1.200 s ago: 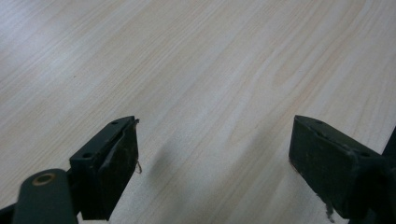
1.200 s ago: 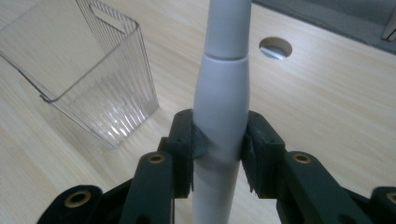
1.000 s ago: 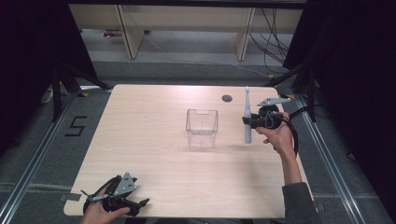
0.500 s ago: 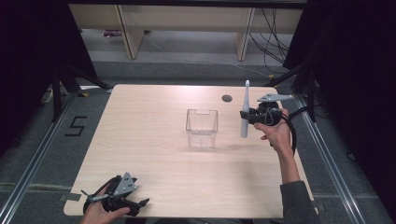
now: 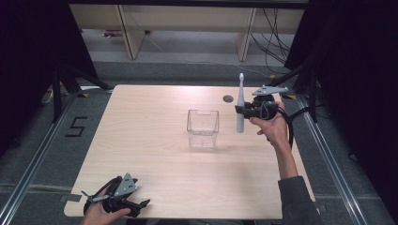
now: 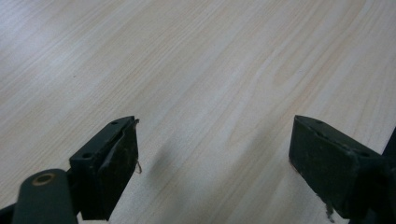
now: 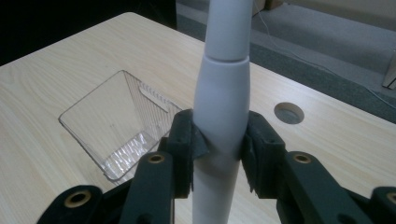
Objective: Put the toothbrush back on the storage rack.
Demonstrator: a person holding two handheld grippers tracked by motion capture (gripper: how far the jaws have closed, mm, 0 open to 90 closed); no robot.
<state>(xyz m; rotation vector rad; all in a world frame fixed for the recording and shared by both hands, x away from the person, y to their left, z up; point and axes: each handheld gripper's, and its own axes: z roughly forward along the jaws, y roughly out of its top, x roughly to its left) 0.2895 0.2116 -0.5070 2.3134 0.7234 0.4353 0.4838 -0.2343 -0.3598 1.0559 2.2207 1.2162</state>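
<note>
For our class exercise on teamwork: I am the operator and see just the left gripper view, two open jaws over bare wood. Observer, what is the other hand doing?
Observer: The right gripper is shut on a white electric toothbrush, held upright above the table.
Operator: Is any container near it?
Observer: Yes, a clear plastic box stands mid-table, just to the toothbrush's left in the high view.
Operator: Where am I?
Observer: The left gripper rests at the table's near left corner, far from the box.
</note>
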